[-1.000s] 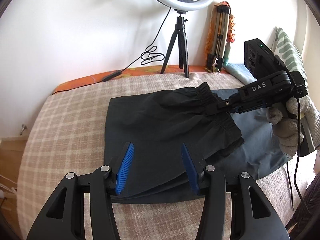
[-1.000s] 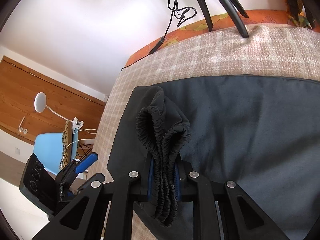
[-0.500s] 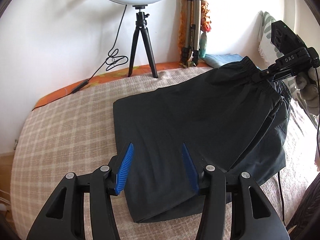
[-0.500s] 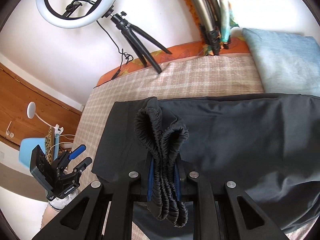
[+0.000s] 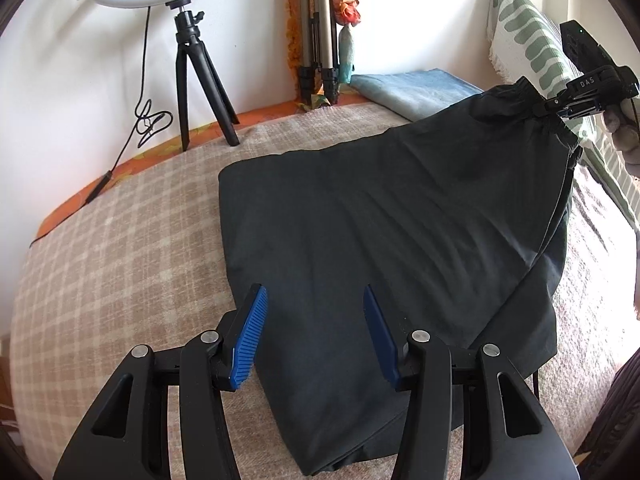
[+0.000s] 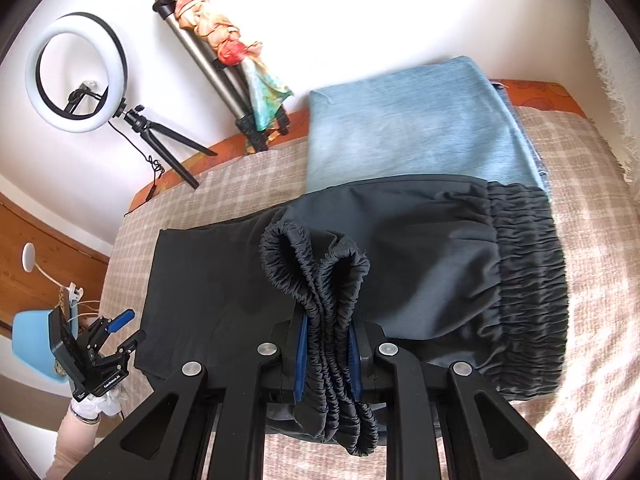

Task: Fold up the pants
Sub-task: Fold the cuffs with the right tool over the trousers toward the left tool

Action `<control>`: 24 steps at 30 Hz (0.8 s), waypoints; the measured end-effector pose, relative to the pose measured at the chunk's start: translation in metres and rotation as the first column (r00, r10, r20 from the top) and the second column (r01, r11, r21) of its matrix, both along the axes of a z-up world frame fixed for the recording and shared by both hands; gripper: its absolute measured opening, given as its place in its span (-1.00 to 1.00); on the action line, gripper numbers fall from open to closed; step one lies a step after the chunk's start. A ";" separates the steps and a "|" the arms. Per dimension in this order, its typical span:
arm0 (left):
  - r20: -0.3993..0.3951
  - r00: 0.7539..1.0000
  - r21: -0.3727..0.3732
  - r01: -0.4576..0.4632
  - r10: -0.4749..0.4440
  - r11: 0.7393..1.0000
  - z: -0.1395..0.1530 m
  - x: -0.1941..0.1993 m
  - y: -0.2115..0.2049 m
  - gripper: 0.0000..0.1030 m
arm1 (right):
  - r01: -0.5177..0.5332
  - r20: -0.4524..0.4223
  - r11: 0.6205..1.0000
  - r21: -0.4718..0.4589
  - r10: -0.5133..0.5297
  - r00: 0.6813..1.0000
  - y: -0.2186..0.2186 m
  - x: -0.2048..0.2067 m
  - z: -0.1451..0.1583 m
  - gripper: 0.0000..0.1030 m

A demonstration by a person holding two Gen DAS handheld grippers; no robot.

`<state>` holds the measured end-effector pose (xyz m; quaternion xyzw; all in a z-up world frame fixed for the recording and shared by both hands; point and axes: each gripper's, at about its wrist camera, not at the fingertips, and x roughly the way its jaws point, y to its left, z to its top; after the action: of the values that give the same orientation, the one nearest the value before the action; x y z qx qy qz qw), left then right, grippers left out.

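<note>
Black pants (image 5: 400,248) lie spread on a checked beige bedcover (image 5: 120,264). My left gripper (image 5: 316,336) is open and empty, hovering just above the near end of the pants. My right gripper (image 6: 326,356) is shut on a bunched elastic edge of the pants (image 6: 320,276) and holds it lifted at the far right; it also shows in the left wrist view (image 5: 556,110). The pants' gathered elastic waistband (image 6: 528,288) lies flat to the right in the right wrist view. The left gripper shows small at lower left there (image 6: 120,332).
A ring light on a black tripod (image 5: 188,52) and a folded tripod (image 5: 316,40) stand at the far wall. Folded light blue cloth (image 6: 412,128) lies beyond the pants. A green-patterned pillow (image 5: 532,44) is at the right. A cable (image 5: 152,120) trails on the orange bed edge.
My right gripper has carried the elastic edge from over the middle of the pants out to the far right, unfolding the cloth flat. My left gripper has stayed open over the near end.
</note>
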<state>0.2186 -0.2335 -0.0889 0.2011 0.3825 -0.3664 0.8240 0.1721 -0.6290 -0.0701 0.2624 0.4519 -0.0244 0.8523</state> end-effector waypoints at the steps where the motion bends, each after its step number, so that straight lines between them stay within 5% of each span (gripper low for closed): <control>1: -0.001 1.000 0.003 -0.002 0.002 1.000 -0.001 0.000 -0.002 -0.05 | 0.015 -0.006 1.000 -0.008 -0.015 1.000 -0.009 -0.003 -0.002 -0.70; 13: -0.020 1.000 0.077 -0.015 0.016 0.997 -0.022 -0.007 -0.021 -0.05 | 0.073 -0.039 0.991 -0.116 -0.078 0.996 -0.057 -0.016 -0.028 -0.65; 18: -0.024 1.000 0.093 -0.013 0.015 0.996 -0.026 -0.010 -0.019 -0.05 | 0.117 -0.018 0.971 -0.208 -0.123 0.992 -0.066 -0.024 -0.020 -0.15; 24: -0.041 0.998 0.064 -0.037 0.040 0.997 -0.019 -0.010 -0.012 -0.05 | 0.187 0.110 0.932 -0.311 -0.161 0.981 -0.052 -0.041 0.009 -0.09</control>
<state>0.2083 -0.2453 -0.1074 0.2121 0.4150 -0.3423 0.8159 0.1316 -0.6806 -0.0607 0.1603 0.3814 -0.1620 0.8959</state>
